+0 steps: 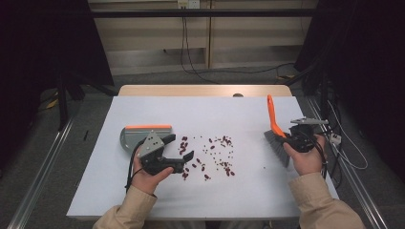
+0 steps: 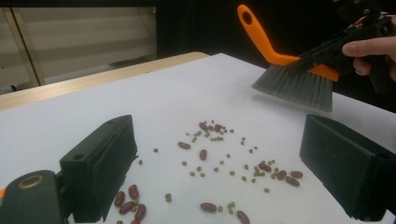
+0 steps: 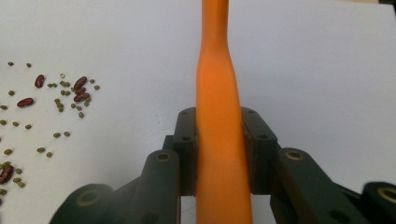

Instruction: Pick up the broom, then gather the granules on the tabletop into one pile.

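Observation:
Red beans and small green beans (image 1: 215, 152) lie scattered at the middle of the white sheet (image 1: 215, 109). My left gripper (image 1: 180, 148) hovers at their left side, jaws open and empty; its own view looks between them at the beans (image 2: 219, 154). Just behind that hand lies a grey dustpan (image 1: 131, 136) with an orange lip. At the right, my right gripper (image 1: 291, 138) is shut on the orange handle of a small brush (image 1: 272, 114), whose grey bristles (image 1: 277, 145) point down over the sheet. The handle (image 3: 217, 70) runs up between the pads of the right gripper (image 3: 219, 140). The brush (image 2: 294, 84) hangs beyond the beans.
The sheet covers a wooden table (image 1: 205, 90) whose far edge shows bare. Bare sheet stretches in front of and behind the beans. Cables trail over the floor beyond the table and along its right side. Beans (image 3: 70, 93) sit to the left of the brush.

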The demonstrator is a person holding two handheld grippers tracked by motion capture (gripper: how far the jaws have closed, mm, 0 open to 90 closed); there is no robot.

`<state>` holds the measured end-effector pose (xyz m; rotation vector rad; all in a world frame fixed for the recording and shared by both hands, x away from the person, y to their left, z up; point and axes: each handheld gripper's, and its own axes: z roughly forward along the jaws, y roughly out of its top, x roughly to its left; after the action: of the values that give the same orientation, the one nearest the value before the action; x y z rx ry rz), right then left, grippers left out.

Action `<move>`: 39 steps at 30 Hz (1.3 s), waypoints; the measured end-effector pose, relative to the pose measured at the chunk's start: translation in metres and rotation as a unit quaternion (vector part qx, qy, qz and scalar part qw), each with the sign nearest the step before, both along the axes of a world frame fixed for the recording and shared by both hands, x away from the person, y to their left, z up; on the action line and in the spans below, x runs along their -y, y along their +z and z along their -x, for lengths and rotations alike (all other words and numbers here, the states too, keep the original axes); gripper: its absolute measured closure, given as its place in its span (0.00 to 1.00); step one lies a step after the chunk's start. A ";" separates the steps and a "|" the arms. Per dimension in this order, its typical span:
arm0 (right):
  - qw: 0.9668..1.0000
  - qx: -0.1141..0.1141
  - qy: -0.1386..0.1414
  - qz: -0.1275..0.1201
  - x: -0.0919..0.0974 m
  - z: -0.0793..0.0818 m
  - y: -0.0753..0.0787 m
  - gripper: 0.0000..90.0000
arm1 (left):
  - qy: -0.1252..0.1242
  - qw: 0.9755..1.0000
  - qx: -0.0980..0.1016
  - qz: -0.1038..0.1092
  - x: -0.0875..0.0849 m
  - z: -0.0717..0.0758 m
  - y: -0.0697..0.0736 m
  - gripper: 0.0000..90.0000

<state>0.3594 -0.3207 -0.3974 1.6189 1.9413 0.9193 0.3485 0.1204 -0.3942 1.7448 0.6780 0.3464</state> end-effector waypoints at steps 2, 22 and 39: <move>1.000 0.009 -0.006 0.006 -0.003 0.005 0.000 0.79 | 0.003 1.000 0.002 -0.001 -0.003 0.001 0.001 0.11; 0.998 0.037 -0.031 0.032 -0.062 0.025 -0.019 0.79 | 0.017 1.000 0.005 0.000 -0.021 0.002 0.003 0.10; 0.998 0.055 -0.036 -0.004 -0.104 0.012 -0.023 0.79 | 0.016 1.000 0.005 -0.001 -0.021 0.002 0.004 0.10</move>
<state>0.3475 -0.2165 -0.4207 1.5981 1.7954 0.9668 0.3466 0.1411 -0.3906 1.7350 0.6989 0.3765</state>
